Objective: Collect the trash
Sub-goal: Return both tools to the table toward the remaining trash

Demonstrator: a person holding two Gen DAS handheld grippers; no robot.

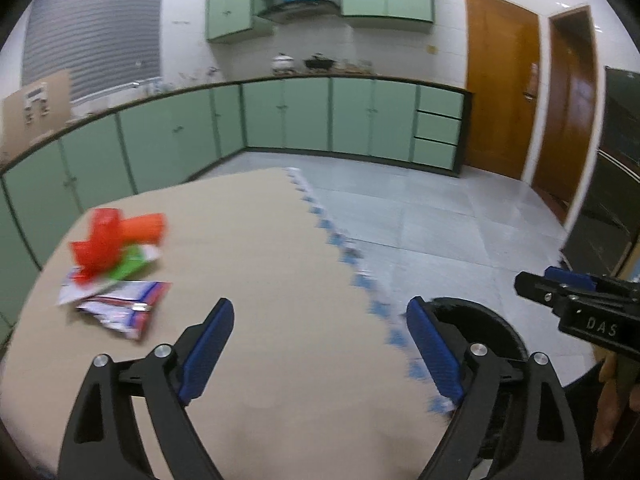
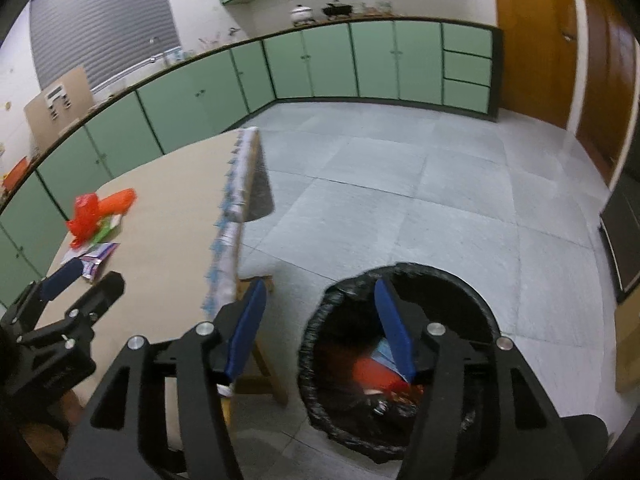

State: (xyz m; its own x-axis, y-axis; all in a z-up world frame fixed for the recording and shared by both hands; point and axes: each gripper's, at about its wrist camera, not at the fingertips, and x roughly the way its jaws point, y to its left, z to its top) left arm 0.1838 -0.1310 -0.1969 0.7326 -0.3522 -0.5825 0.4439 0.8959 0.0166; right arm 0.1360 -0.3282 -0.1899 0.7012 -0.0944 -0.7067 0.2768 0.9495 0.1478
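Note:
A pile of trash lies at the far left of the beige table (image 1: 280, 248): a red plastic bag (image 1: 100, 240), an orange wrapper (image 1: 146, 226), a green wrapper (image 1: 132, 264) and a white-blue-red packet (image 1: 120, 310). My left gripper (image 1: 320, 306) hangs open over the table's near part, with nothing between its blue pads. My right gripper (image 2: 320, 284) is open and empty above the black-lined bin (image 2: 476, 292) on the floor beside the table. Red trash (image 2: 372, 372) and other scraps lie inside the bin. The pile (image 2: 86, 216) also shows in the right wrist view.
The table's right edge carries a blue-and-white fringe (image 1: 352, 264). Green cabinets (image 1: 288, 120) line the far and left walls. Wooden doors (image 1: 500, 92) stand at the right. Grey tiled floor (image 2: 420, 200) spreads beyond the bin. A cardboard sheet (image 1: 36, 108) leans on the left counter.

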